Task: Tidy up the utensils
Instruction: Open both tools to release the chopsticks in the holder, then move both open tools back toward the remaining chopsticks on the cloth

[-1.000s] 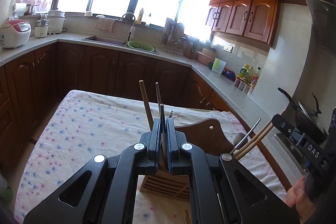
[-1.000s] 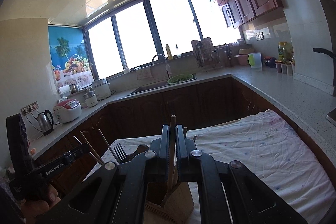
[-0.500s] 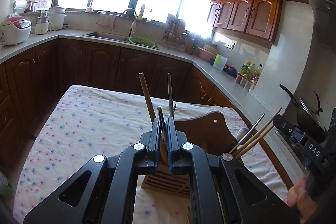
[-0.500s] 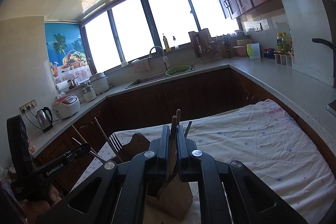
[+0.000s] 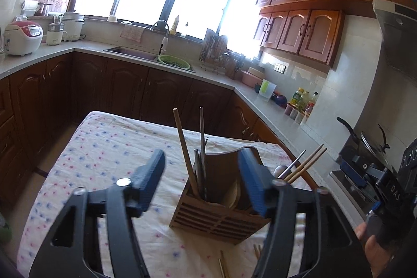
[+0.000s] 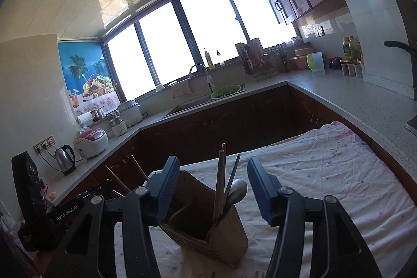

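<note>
A slatted wooden utensil holder [image 5: 221, 210] stands on the flowered tablecloth. In the left wrist view a wooden chopstick [image 5: 182, 147] and a metal chopstick [image 5: 202, 137] lean in its left compartment. More chopsticks [image 5: 305, 163] and a spoon stick out on its right side. My left gripper [image 5: 202, 181] is just before the holder, its jaws opening wide, nothing pressed between the pads. My right gripper [image 6: 213, 189] faces the holder [image 6: 208, 231] from the other side, jaws opening too. Wooden chopsticks [image 6: 221, 179], a spoon [image 6: 238, 189] and a fork [image 6: 179, 210] stand inside.
Loose chopsticks [image 5: 222, 265] lie on the cloth near the front edge. Dark cabinets and a stone counter [image 5: 260, 100] ring the table, with a sink and a green colander [image 5: 173, 61]. A wok [image 5: 365, 142] sits at the right, a kettle [image 6: 65, 159] at the left.
Both grippers were shut on thin sticks above the holder and now stand wide open. Those sticks now rest in the holder. Both views have pulled back a little.
</note>
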